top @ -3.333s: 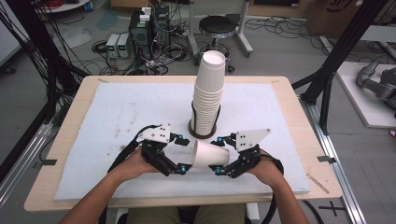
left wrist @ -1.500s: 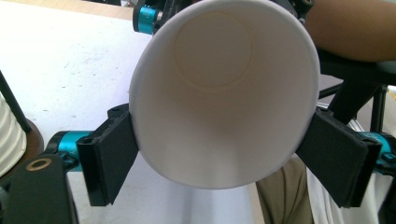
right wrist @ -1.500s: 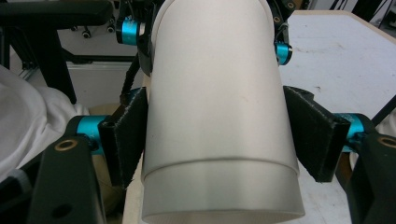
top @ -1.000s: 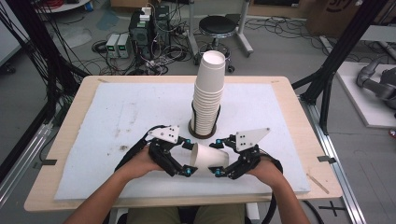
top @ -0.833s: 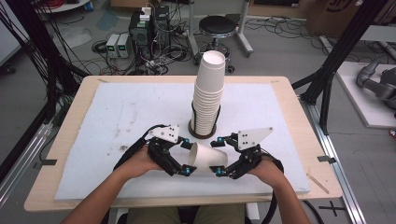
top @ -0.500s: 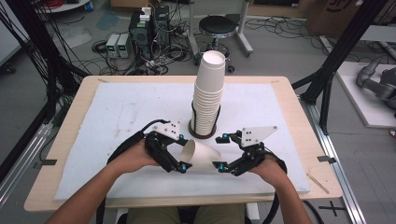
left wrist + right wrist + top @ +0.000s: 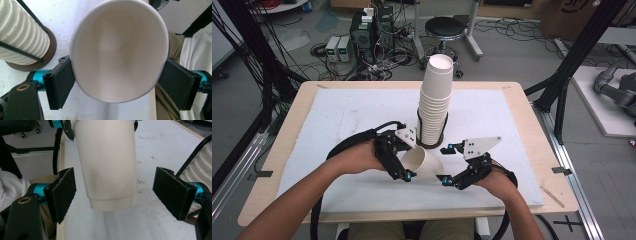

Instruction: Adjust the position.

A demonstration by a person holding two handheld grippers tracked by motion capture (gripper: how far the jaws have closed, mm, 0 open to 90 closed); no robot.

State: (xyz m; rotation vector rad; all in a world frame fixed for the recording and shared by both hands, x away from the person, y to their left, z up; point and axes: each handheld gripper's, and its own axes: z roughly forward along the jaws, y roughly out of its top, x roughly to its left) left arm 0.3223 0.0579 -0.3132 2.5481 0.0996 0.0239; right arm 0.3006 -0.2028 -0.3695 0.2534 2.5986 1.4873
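Since the earlier frames our right gripper (image 7: pixel 445 165) has let go of the paper cup (image 7: pixel 422 163) and backed off toward the table's near right; both grippers used to pinch it between them. Now the left gripper (image 7: pixel 406 161) alone carries it.

Left gripper: jaws clamped on the cup's rim from both sides, mouth facing its camera, cup (image 7: pixel 117 50) held on its side just above the white mat (image 7: pixel 337 130). Right gripper: jaws spread wide, the cup's base (image 7: pixel 110 202) sits between them without touching either pad.

Cup stack (image 7: pixel 435 100) stands in its wire holder (image 7: pixel 431 135) just behind the grippers, mid-table.

Progress, as we read it: one cup is separated and handed over to the left side. What's left looks like placing it somewhere; no target spot is evident on the mat.

Hard to tell: how hard the left pads squeeze the rim, though it looks slightly ovalled. The holder's base is partly hidden behind the left gripper in the high view, and the stack is cut off at the frame edge in both gripper views.
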